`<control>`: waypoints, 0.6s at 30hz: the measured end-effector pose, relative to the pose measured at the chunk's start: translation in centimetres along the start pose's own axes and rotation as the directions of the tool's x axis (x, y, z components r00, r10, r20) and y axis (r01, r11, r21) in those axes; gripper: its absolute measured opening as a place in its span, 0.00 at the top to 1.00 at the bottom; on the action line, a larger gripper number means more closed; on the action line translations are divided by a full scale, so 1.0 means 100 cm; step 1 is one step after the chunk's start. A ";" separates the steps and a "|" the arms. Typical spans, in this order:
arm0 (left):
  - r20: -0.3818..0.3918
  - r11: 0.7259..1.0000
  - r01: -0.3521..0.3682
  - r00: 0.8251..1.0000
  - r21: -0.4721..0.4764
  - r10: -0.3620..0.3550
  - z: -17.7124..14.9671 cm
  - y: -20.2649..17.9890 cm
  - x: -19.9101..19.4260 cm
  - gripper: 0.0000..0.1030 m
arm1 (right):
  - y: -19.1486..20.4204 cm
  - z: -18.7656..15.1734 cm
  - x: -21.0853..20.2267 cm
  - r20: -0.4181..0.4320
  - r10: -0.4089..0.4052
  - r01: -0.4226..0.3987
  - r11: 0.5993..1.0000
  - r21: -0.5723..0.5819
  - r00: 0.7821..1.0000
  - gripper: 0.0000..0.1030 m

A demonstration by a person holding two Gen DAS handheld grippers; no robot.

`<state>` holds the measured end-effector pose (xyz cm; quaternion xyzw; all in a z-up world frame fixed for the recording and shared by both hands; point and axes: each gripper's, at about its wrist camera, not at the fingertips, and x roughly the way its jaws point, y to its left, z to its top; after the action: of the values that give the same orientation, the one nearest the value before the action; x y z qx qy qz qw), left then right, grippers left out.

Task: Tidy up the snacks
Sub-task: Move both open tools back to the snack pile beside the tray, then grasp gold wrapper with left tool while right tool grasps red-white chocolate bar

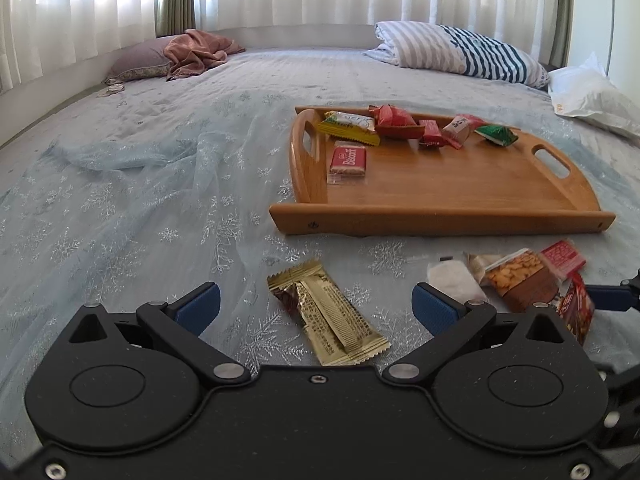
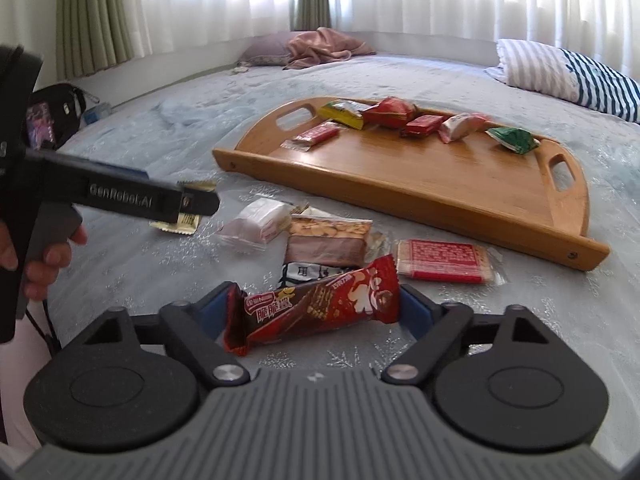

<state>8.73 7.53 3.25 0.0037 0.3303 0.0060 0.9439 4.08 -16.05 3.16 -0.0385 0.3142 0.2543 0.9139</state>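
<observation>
The bed (image 1: 160, 184), under a pale snowflake-patterned cover, spreads wide and bare to the left of the wooden tray (image 1: 440, 188), with open cover between the tray's near rim and the loose snacks. The tray lies with its long sides running left to right; its far half holds several wrapped snacks, its near half is bare wood. The right claw (image 2: 316, 312) has its blue pads against both ends of a red chocolate wafer bar (image 2: 320, 304), gripping it; the bar's long axis runs crosswise between the pads, tilted up to the right. In the left wrist view this bar is cut off by the claw body. The left claw (image 1: 316, 308) stands wide open over a gold wrapped bar (image 1: 332, 320), whose long axis runs from far left to near right, its near end hidden under the claw. Its pads do not touch the bar.
</observation>
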 end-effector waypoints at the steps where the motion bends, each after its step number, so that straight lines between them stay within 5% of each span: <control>1: 0.001 1.000 -0.007 1.000 0.008 0.007 -0.001 -0.001 0.001 0.08 | -0.002 0.001 -0.001 0.002 -0.001 0.001 1.000 0.012 1.000 0.25; 3: 0.000 1.000 -0.021 1.000 0.020 0.021 -0.002 -0.004 0.003 0.19 | -0.005 0.001 -0.004 0.003 -0.019 0.019 0.999 0.039 1.000 0.33; 6: -0.009 0.999 -0.045 0.999 0.028 0.045 -0.004 -0.008 0.007 0.39 | -0.011 0.000 -0.010 0.008 -0.023 0.023 0.997 0.073 1.000 0.34; 11: 0.004 0.997 -0.064 0.998 0.036 0.064 -0.009 -0.014 0.010 0.45 | -0.014 -0.005 -0.015 0.008 -0.020 0.019 0.996 0.085 1.000 0.34; 14: 0.026 0.996 -0.061 0.998 0.060 0.060 -0.011 -0.018 0.009 0.63 | -0.017 -0.006 -0.015 0.013 -0.016 0.015 0.993 0.116 1.000 0.34; 18: 0.035 0.992 -0.070 0.997 0.102 0.067 -0.011 -0.023 0.008 0.65 | -0.021 -0.006 -0.019 0.021 -0.012 0.009 0.988 0.157 1.000 0.34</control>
<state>8.71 5.24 1.91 0.0639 0.3150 0.0213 0.9467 3.51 -18.88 3.66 0.0344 0.3231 0.2243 0.9188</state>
